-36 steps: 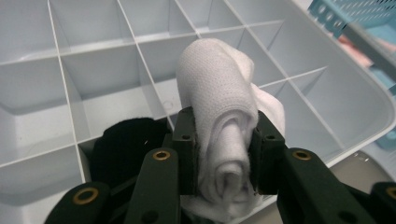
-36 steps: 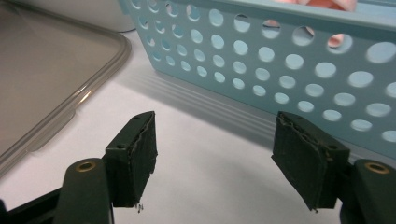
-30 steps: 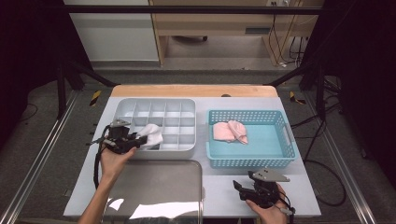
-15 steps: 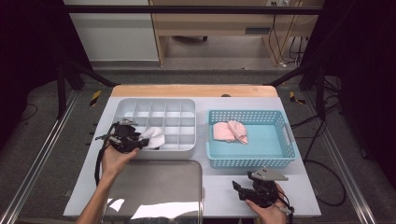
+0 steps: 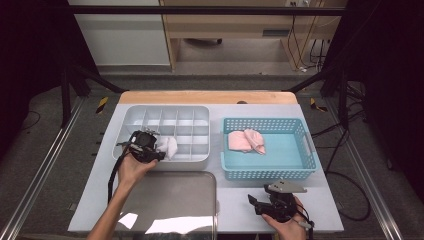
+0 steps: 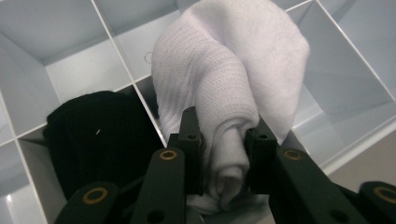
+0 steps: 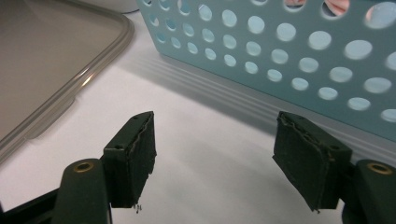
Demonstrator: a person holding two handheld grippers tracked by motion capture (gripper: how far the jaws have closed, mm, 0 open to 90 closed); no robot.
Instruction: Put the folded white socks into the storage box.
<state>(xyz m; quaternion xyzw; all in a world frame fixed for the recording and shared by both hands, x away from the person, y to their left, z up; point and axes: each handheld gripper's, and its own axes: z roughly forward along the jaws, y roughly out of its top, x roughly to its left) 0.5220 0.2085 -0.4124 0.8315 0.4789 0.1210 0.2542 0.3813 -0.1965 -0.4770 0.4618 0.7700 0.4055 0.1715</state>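
Since the earlier frame, the left gripper (image 5: 156,149) has slid a little to the right along the near edge of the pale grey plastic divided organiser tray (image 5: 165,112), carrying the rolled white knitted sock (image 5: 167,146) with it, and its jaws have just been closing with the sock between them. In the left gripper view the sock (image 6: 224,93) is pinched at its lower end between the two black pads, its bulk rising ahead of the gripper (image 6: 223,154) over a divider of the tray (image 6: 70,70). That view also shows a black rolled sock (image 6: 93,135) sitting in the compartment just beside the white one, which the high view hides behind the hand. The right gripper (image 5: 256,205) rests low on the white tabletop (image 5: 235,195) near the front wall of the turquoise perforated plastic basket (image 5: 295,172), jaws spread wide with nothing between them; its own view shows the basket's holed wall (image 7: 280,51) close ahead and the edge of the grey translucent plastic lid (image 7: 70,93) off to one side. From above, a pink folded cloth (image 5: 245,141) lies inside the basket.
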